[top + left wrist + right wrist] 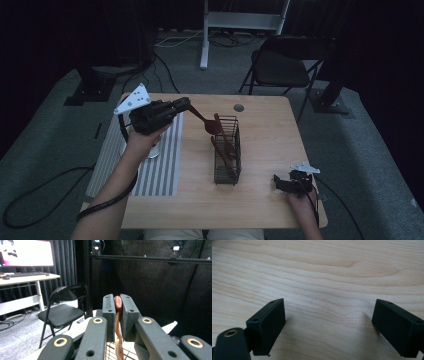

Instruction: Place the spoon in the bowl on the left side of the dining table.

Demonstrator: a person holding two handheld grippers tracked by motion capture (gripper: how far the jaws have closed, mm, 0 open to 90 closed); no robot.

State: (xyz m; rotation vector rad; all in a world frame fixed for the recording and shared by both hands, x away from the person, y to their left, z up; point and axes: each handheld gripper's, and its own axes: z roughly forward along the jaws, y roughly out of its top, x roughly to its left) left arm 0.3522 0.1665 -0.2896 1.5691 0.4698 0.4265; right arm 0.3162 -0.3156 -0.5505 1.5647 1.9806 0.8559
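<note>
At frame centre, the left gripper (184,106) clamps a wooden spoon (204,120) by its handle, bowl at the wire basket (227,172) rim (others already inside), likely lowering next, while the right gripper (280,183) rests open, lower right.

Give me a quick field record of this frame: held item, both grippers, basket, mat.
held item: wooden spoon, handle clamped, bowl end down at the basket's top edge
left gripper: shut on the spoon handle, raised above the table, aimed toward the basket
left fingers: pressed on both sides of the handle
right gripper: open, nothing between its fingers, low over bare wood near the table's front right
basket: black wire, upright at mid-table, more wooden utensils inside
mat: striped, on the table's left part
table: light wood
</note>
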